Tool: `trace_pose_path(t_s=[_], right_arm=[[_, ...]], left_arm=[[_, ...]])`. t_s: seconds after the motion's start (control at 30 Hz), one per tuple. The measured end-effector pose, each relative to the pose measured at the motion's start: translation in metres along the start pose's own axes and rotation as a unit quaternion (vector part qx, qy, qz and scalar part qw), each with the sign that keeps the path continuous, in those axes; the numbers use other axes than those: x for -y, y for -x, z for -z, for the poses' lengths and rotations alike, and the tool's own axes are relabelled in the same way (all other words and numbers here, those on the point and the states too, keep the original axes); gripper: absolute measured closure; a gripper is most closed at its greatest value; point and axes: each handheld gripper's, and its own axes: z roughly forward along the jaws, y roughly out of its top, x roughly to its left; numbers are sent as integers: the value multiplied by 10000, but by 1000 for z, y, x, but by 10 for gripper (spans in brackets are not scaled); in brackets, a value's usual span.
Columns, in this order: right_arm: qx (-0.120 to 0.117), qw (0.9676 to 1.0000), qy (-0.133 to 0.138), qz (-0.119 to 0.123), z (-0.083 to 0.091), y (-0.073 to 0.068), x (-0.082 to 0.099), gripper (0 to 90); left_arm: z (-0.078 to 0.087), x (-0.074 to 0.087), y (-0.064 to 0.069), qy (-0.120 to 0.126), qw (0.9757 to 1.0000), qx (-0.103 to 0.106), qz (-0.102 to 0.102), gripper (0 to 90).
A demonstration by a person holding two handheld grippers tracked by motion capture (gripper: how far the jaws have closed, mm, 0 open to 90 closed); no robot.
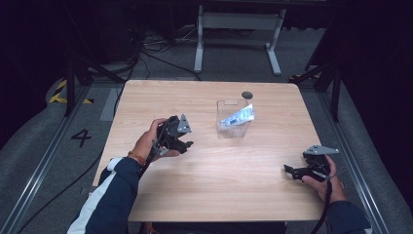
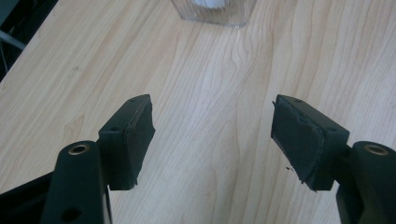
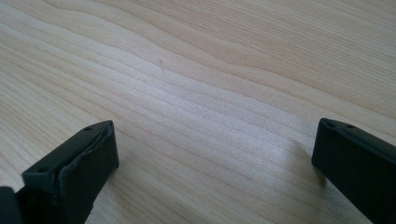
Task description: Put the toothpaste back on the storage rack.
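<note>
The left gripper (image 1: 181, 141) hangs over the left half of the table (image 1: 160, 97) with its jaws apart and nothing between them; in the left gripper view only bare wood shows between the two black pads (image 2: 135, 140). The thing nearest to it is a clear plastic box (image 1: 233, 124) that stands ahead of the gripper and a little to its right, well apart from it, with a white packet (image 1: 238, 116) propped inside. The packet leans: its long axis runs slantwise, low end toward the gripper's side of the box, high end rising away over the far right rim. The left hand (image 1: 148, 141) is plainly the nearer of the two. The right gripper (image 1: 304, 169) rests near the right edge of the table, farther from the box, its jaws also wide apart and empty over bare wood. In the left gripper view the box (image 2: 215, 11) is cut off at the top edge, so just its base shows and the packet is hardly to be made out. The print on the packet is too small to read, and the clear walls make it hard to tell where the near rim lies.
</note>
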Motion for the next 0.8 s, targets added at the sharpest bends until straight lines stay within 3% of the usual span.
trace_pose_path(t_s=[0.47,0.8], right_arm=[[1,10000,1,-4,0,0,0,5],[7,10000,3,-17,0,0,0,5]], left_arm=[[9,44,6,-359,9992,-157,76,288],[23,80,16,-398,9990,-149,170,268]])
